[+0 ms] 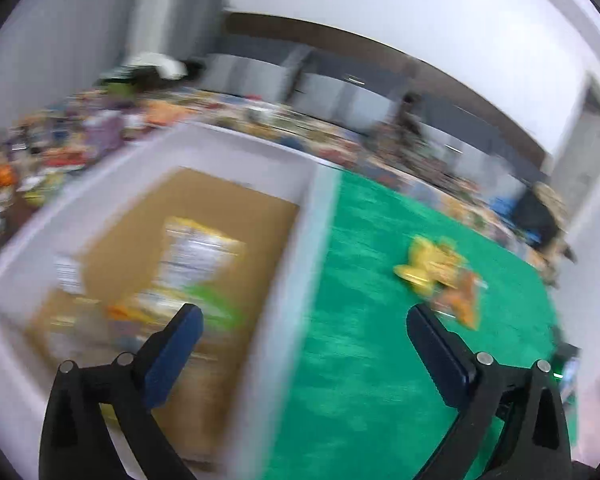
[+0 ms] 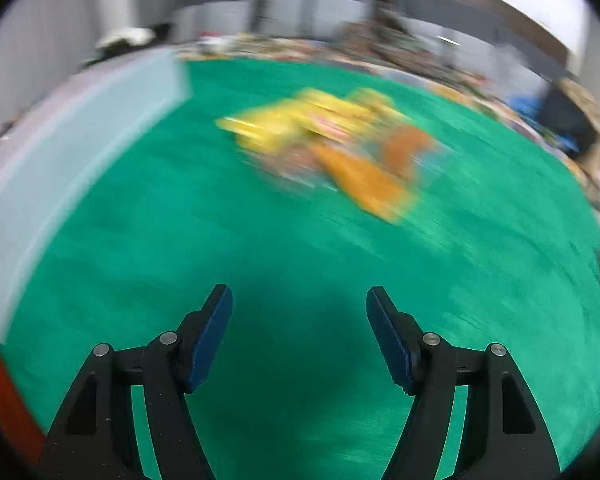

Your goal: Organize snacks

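Observation:
Both views are motion-blurred. A white-walled box [image 1: 314, 216] with a brown cardboard floor stands on a green mat [image 1: 372, 320] and holds several snack packets [image 1: 198, 252]. My left gripper [image 1: 304, 314] is open and empty, straddling the box's right wall. A small heap of yellow and orange snack packets [image 1: 440, 276] lies on the mat to the right of the box. In the right wrist view the same heap [image 2: 332, 148] lies ahead of my right gripper [image 2: 300, 296], which is open and empty above the mat [image 2: 180, 240]. The box wall [image 2: 80, 136] is at the left.
A cluttered band of many small colourful items [image 1: 100, 132] runs along the far side behind the box and mat. A dark bag-like shape [image 2: 568, 120] sits at the far right. A red-brown surface [image 2: 0, 392] shows at the lower left.

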